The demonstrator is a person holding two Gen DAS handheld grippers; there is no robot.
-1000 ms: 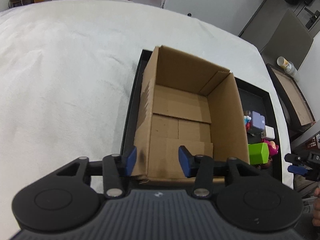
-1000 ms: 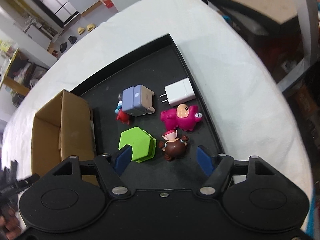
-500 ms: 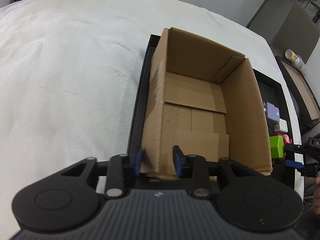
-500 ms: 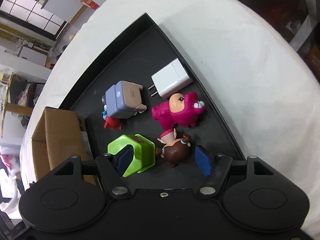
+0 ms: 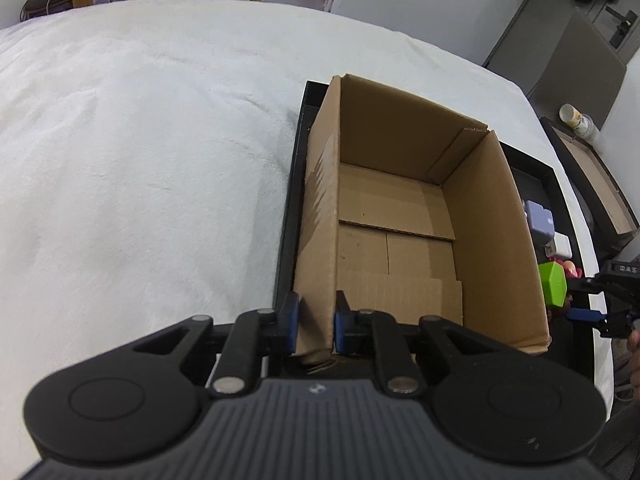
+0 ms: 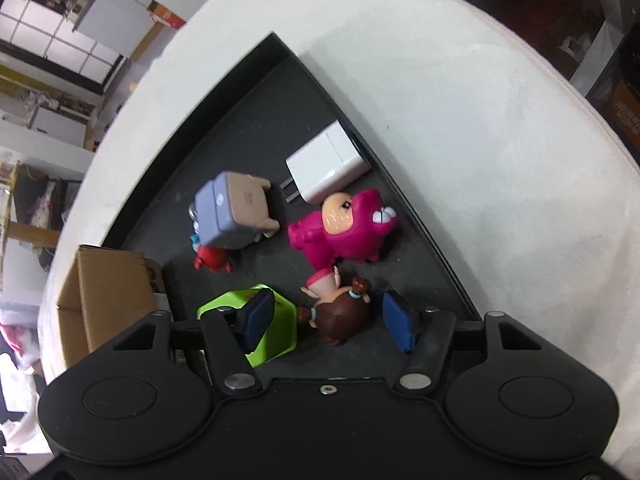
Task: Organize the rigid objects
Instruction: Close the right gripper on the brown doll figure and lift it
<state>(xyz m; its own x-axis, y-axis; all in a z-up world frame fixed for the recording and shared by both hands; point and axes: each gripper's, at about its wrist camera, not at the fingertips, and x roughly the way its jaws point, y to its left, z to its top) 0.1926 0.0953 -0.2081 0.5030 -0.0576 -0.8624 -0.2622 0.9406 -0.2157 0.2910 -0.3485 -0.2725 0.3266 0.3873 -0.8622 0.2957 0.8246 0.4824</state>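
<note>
Cardboard box [image 5: 404,216] wall, stiff, clamped by left gripper [image 5: 315,322]; right gripper [image 6: 326,322] closing, not yet gripping light, rigid doll [image 6: 340,314], best taken at head.

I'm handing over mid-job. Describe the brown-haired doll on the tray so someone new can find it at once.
Find the black tray on the white cloth, with the cardboard box at one end. Among the toys at the other end, the doll lies between the closing right gripper fingers, beside the green block. It alone has dark brown hair with teal ties.
</note>
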